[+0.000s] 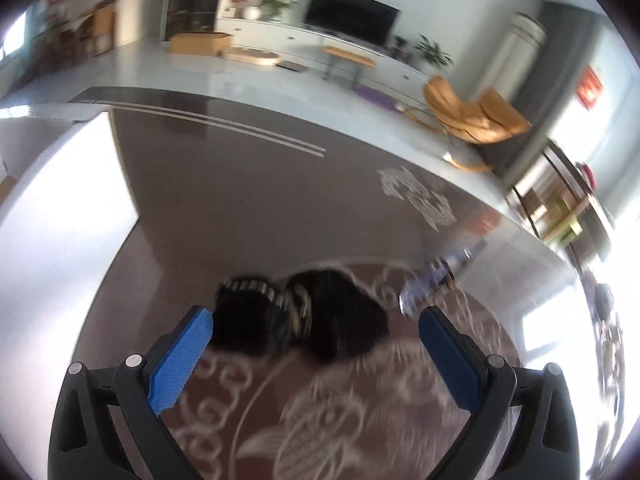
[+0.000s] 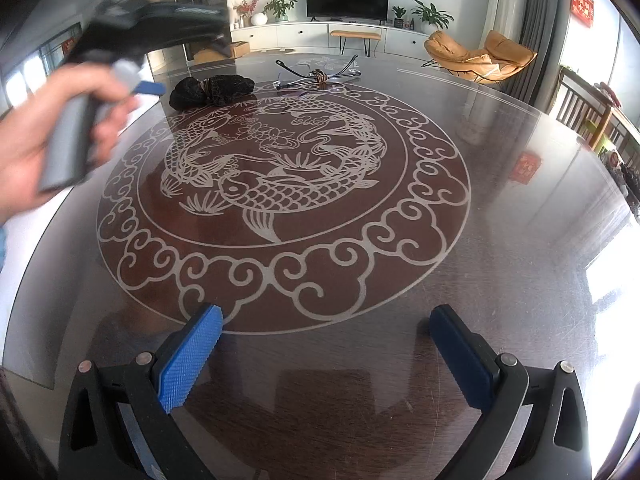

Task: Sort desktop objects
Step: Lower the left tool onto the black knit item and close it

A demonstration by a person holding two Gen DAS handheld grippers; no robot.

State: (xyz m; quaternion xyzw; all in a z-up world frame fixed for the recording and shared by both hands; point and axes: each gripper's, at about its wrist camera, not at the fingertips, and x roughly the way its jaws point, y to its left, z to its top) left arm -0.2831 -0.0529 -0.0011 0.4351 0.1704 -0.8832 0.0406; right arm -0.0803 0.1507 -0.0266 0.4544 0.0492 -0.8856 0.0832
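The left gripper [image 1: 316, 320] is hovering low over the far side of the counter [image 2: 500, 240], its blue-padded fingers [image 1: 182, 360] standing wide apart with nothing between them. Just ahead of its fingertips a black bundle [image 1: 300, 316] is lying on the glossy dark surface; the left wrist view is blurred, so all that is showing is two dark lumps pressed together with a pale band where they meet. In the right wrist view the same black bundle [image 2: 212, 89] is sitting at the far left rim of the white carp medallion [image 2: 280, 176], looking like dark fabric tied round the middle with cord. A little to its right, a pair of glasses [image 2: 316, 76] is lying with its arms spread open, something brownish wound round its centre; it is resting apart from the bundle. In the left wrist view a blurred bluish shape [image 1: 428, 280] is showing to the right of the bundle, probably those glasses, though I cannot tell for certain.

The right gripper [image 2: 326, 344] is hanging over the near edge of the counter, well apart from both objects, its jaws spread open and empty. A person's hand [image 2: 48, 136] is gripping the grey handle of the left tool at the left of the right wrist view.
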